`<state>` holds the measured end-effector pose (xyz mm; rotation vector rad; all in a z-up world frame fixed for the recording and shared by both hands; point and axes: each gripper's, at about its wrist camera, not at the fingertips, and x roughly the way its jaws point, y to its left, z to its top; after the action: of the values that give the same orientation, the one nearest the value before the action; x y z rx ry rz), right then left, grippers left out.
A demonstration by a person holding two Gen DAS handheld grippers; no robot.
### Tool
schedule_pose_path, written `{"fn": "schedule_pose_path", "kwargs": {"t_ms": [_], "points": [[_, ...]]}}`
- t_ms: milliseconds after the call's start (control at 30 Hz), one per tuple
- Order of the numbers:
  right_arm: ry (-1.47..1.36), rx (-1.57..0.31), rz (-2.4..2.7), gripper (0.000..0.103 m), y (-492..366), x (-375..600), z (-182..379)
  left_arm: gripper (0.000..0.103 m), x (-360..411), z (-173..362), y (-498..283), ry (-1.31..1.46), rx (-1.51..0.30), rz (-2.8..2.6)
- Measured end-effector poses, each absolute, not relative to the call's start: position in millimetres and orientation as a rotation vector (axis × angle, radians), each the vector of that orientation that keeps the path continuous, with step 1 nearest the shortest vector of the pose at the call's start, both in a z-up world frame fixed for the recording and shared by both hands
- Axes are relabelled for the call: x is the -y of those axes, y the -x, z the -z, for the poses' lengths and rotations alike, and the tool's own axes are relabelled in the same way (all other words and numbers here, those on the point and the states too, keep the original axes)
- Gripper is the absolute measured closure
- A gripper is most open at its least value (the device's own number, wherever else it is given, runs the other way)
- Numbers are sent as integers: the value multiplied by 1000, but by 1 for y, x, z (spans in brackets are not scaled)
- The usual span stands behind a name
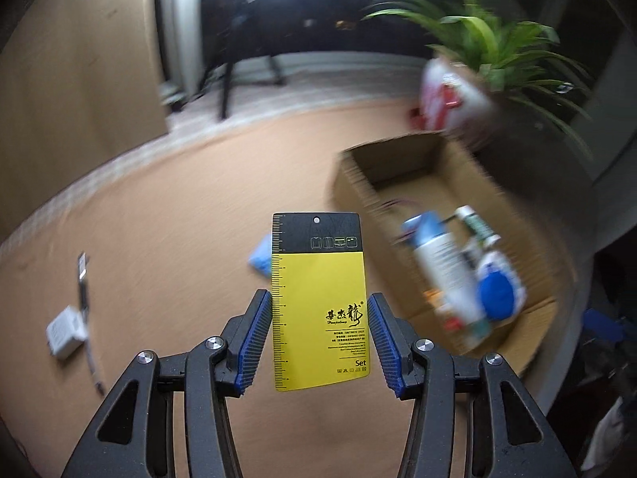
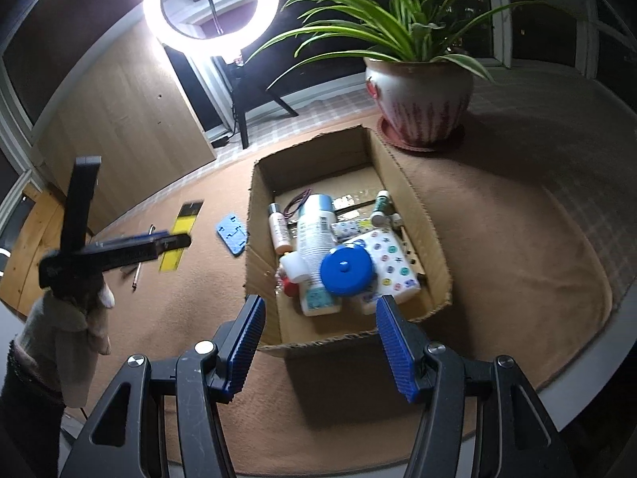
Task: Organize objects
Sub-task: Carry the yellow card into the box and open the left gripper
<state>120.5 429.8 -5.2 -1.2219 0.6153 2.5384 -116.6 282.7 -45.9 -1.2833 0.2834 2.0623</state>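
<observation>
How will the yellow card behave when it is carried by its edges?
The card looks thin and flat, so probably light. Held only by its side edges between the left fingers, it may bow or slip. It stays straight now, suggesting some stiffness.

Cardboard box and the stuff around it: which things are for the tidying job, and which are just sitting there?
For the job: yellow card, held in the left gripper; cardboard box; blue pad, pen and white charger on the table.
Just sitting there: potted plant; ring light.
</observation>
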Motion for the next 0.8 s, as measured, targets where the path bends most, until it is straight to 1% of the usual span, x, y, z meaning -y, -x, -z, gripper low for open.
{"fn": "schedule_pose_path", "kwargs": {"t_ms": [167, 400, 700, 733, 767, 800], "points": [[1212, -608, -2528, 49, -130, -438, 6, 50, -330, 29, 91, 1232, -285, -2019], [1210, -629, -2506, 49, -138, -448, 11, 50, -381, 28, 77, 1209, -300, -1975], [1221, -629, -2493, 49, -141, -450, 14, 49, -414, 35, 66, 1206, -323, -1929], [1223, -631, -2493, 49, -141, -450, 14, 44, -416, 35, 65, 1201, -324, -1919], [1225, -631, -2494, 49, -141, -449, 15, 37, -418, 35, 63, 1203, -330, -1902], [1227, -631, -2495, 49, -141, -449, 15, 22, -419, 36, 62, 1207, -340, -1901]]}}
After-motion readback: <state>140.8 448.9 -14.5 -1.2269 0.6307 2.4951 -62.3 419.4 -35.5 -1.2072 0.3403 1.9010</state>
